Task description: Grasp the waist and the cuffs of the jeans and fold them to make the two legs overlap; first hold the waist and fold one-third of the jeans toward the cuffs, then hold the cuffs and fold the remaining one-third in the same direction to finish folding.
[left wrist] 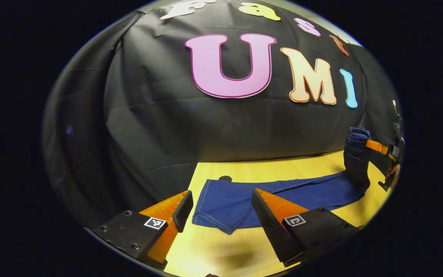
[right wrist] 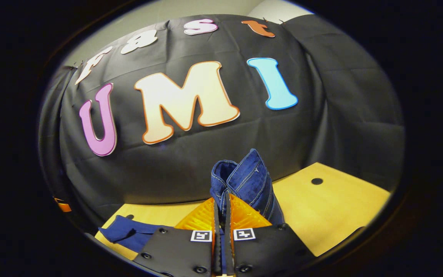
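Tabletop (left wrist: 313, 163), jeans (right wrist: 250, 181) in right hand-held gripper (right wrist: 222, 206)

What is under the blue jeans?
The dark blue denim jeans lie on a yellow wooden table, which shows all around them. One end is lifted, pinched by the right hand-held gripper. Whatever lies directly beneath the flat fabric is covered.

Both views face the booth wall—left low over table (left wrist: 214, 246), right seemingly higher—sharing jeans (left wrist: 283, 192).
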`<state>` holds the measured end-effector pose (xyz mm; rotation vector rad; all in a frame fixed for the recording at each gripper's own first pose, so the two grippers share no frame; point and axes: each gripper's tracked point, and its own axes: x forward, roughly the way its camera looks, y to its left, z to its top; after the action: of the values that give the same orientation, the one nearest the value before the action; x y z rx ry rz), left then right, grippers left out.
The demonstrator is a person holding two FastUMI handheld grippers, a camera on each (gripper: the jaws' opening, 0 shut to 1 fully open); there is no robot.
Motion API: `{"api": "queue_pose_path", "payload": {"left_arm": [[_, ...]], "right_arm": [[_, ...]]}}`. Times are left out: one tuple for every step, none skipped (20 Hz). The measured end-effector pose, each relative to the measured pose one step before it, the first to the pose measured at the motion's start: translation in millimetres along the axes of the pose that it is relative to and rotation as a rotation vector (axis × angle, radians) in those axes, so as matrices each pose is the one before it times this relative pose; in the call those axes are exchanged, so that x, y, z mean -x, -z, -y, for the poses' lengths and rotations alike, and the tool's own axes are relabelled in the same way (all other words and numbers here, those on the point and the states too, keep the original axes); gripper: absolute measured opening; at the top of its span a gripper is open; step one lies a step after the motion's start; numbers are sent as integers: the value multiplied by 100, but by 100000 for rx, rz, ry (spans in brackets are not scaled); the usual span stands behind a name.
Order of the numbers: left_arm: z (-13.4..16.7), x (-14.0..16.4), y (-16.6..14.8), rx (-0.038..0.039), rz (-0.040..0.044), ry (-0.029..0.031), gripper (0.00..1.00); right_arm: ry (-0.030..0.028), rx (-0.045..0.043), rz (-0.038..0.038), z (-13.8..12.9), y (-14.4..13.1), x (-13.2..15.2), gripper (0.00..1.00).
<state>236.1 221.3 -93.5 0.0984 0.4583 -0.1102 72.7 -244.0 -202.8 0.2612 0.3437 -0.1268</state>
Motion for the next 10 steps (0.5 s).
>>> {"api": "queue_pose_path", "payload": {"left_arm": [[-592,-166,284,241,-628,312,95],[-595,-304,333,58,-723,482,95],[-546,-197,437,-204,-845,567,95],[-605,-356,399,-436,-816,272,95],[-511,-337,354,-332,-813,250,95],[-409,-434,303,-311,-845,326,95],[-482,-276,527,-87,-704,126,95],[-305,-373,233,225,-552,496,95],[-268,-320,347,406,-409,171,96],[-244,-462,147,354,-310,637,95]], "right_arm": [[-1911,-550,-837,-88,106,-22,6],[-1759,-317,-660,-142,187,-95,6],[-1711,-341,-948,-48,97,-114,6],[-1585,-338,-951,-55,112,14,6],[-1291,-191,-1289,16,150,-118,6],[-777,-81,-1457,-68,10,31,6],[-746,67,-1877,-68,129,101,6],[-393,703,-2320,29,279,-27,6],[-246,1170,-2550,91,222,10,6],[-314,1425,-1765,-86,-70,73,6]]}}
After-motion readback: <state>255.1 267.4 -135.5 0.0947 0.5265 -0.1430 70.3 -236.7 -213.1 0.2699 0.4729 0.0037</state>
